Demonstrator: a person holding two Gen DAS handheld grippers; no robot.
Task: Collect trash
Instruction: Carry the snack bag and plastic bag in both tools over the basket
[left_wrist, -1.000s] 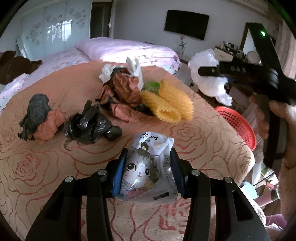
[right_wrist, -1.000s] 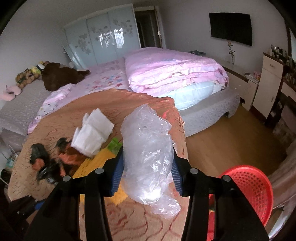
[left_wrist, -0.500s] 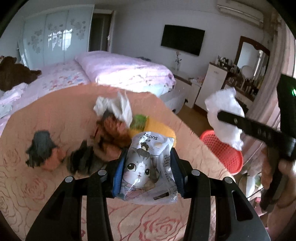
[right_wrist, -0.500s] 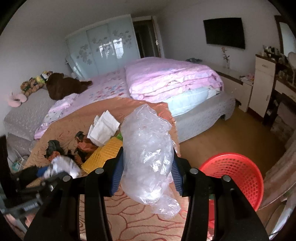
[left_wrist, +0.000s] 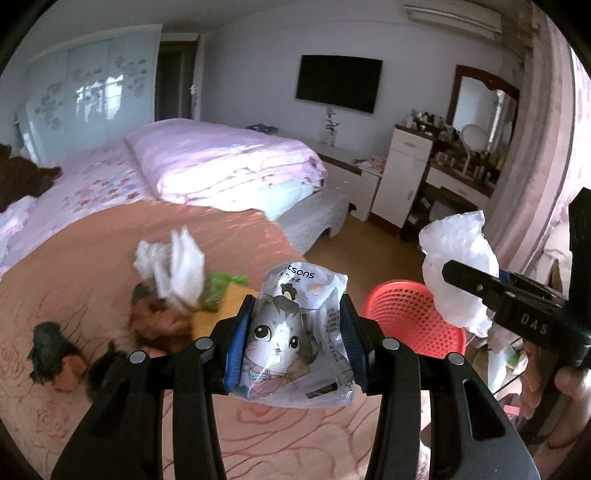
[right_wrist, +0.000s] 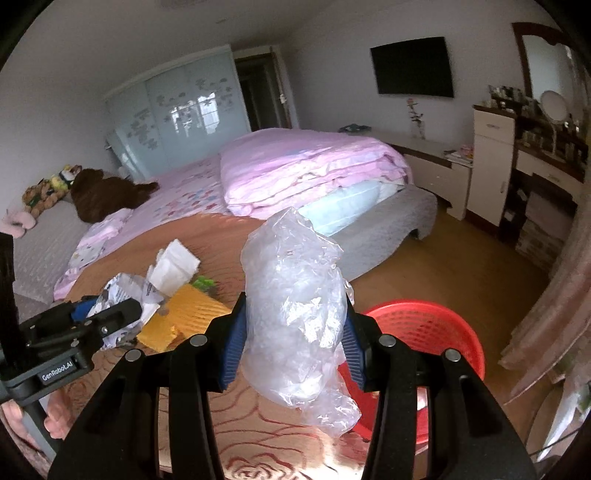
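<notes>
Here we carry 2 pieces of trash off the bed (left_wrist: 92, 236) toward the red basket (right_wrist: 436, 325) on the floor beside it. Our left claw (left_wrist: 295, 347) pinches a cat-printed wrapper (left_wrist: 295, 339); our right claw (right_wrist: 293, 343) pinches a crumpled clear plastic bag (right_wrist: 295, 314). We should bring each fully over the rim before releasing, since light plastic drifts. The wrapper reads "tsons"; the claws read "DAS" and "GenRobot.AI".

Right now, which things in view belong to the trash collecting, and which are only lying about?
Job: cat packet in left tongs; plastic bag in right tongs; red basket; white paper.
Lying about: quilt; plush bear; TV.
</notes>
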